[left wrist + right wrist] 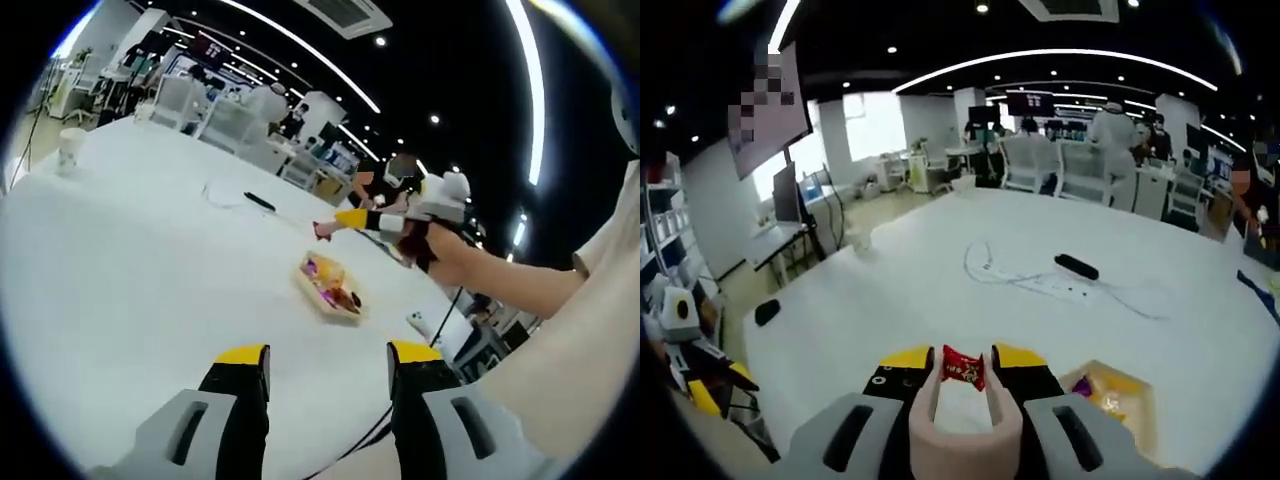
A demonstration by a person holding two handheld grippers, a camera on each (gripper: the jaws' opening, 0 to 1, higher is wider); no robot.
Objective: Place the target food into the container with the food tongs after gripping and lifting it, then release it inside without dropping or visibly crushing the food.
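Red-wrapped candy [962,367] sat pinched between the tips of the pink food tongs [962,420], lifted clear of the white tabletop [890,300]. The right tool [962,372] was clamped on the tongs' arms, squeezing them onto the candy; wrapper looked uncrushed as far as I could tell.

Key relation: in the right gripper view the container [1110,395], a shallow yellowish tray with a few sweets already in it, lay just right of and below the tong tips, down on the tabletop. So the coming move looked like a short shift rightward and down, then ease the squeeze. Tongs' long axis ran straight along the tool's own axis, pointing forward over the tabletop.

In the left gripper view the right tool [345,220] showed from the side, held out above and slightly beyond the same container [328,285], forearm coming in from the right, roughly level. The right one was clearly nearer the tray.

Left tool [328,358] stood spread, gripping nothing, hanging back over the near edge of the tabletop, well apart from the container.

A black remote-like object [1076,266] and a thin cable [1010,275] lay farther out, clear of the path.
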